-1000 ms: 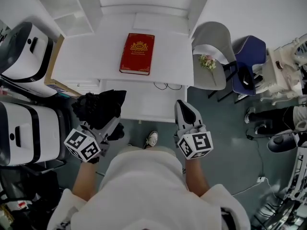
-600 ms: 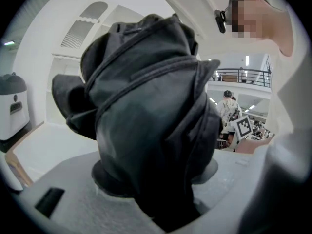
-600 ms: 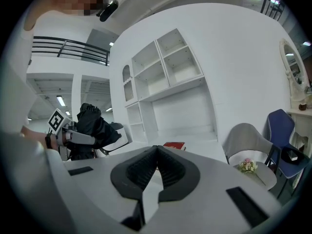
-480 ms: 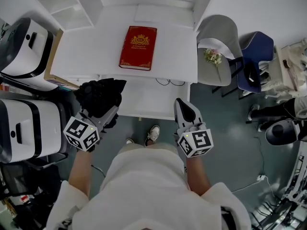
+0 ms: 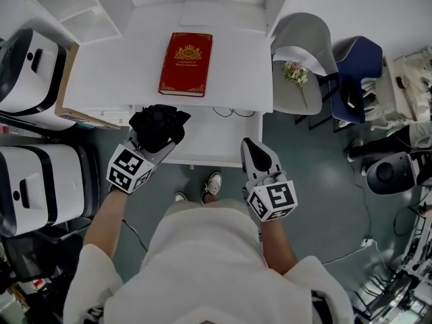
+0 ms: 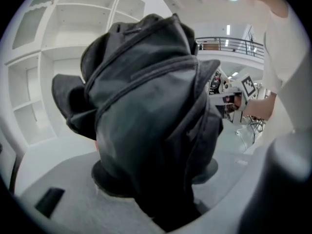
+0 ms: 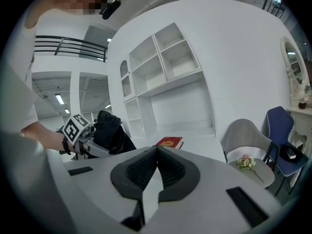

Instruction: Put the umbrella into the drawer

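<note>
Left gripper (image 5: pixel 152 152): jaws closed on a folded black fabric umbrella (image 5: pixel 160 125), gripped at its near end. The jaws are held well apart by the bunched cloth. The handle is not visible.

Umbrella axis: the long axis is in line with the gripper. The free end points away from the person, toward the front edge of the white desk (image 5: pixel 108 79). In the left gripper view, the bundle rises from between the jaws and fills most of the frame, with loose folds flaring to the left.

Umbrella position: seen from the head view over the left end of the open white drawer (image 5: pixel 216 139) below the desk. Contact with the drawer cannot be determined.

Right gripper (image 5: pixel 251 147): jaws closed tip to tip with nothing between them, held in front of the drawer's right end.

A red hardcover book (image 5: pixel 185 64) with gold print is noted flat on the desk, well apart from the umbrella.
</note>
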Available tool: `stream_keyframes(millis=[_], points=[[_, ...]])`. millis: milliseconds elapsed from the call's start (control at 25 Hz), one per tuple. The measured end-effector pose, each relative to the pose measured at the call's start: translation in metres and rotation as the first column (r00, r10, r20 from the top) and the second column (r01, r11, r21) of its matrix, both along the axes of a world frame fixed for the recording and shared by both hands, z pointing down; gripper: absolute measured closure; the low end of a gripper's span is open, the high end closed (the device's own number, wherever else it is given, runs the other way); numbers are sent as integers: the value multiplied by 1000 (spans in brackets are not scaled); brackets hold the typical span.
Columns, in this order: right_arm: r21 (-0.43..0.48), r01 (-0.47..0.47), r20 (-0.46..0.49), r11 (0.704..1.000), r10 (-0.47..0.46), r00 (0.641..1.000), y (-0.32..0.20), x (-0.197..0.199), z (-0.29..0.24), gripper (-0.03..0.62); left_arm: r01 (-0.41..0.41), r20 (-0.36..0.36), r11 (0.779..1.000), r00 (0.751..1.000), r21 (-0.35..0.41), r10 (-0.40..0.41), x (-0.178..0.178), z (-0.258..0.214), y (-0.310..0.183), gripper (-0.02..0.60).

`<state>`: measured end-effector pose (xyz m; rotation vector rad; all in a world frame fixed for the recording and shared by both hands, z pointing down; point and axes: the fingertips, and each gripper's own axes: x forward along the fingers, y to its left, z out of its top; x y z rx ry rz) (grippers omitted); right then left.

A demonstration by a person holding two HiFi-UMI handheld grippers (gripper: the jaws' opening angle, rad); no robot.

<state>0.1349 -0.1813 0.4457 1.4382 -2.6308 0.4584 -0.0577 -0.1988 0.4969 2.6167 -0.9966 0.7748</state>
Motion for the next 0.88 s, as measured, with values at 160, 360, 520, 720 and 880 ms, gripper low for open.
stream_keyframes(millis=[160,360,520,720,880], points=[[-6,7,-9,1000,-7,1000,-4,1,1,592,-82,90,996,992,-45,85,10,31,-3,307],[-18,6,-15,1000,-7,1000,-8,6,5,592,-160,196,981,964,-108,179,11,66,-13,307],[-39,5,-18,999,-5,1000,-9,11,14,592,-178,243,970,946,-163,214,14,96,-23,307],[-52,5,-29,999,-7,1000,-16,15,20,592,-218,313,947,906,-236,287,21,140,-24,305],[-64,7,-35,998,-9,999,-21,19,27,592,-227,354,929,877,-293,326,30,171,-27,305]])
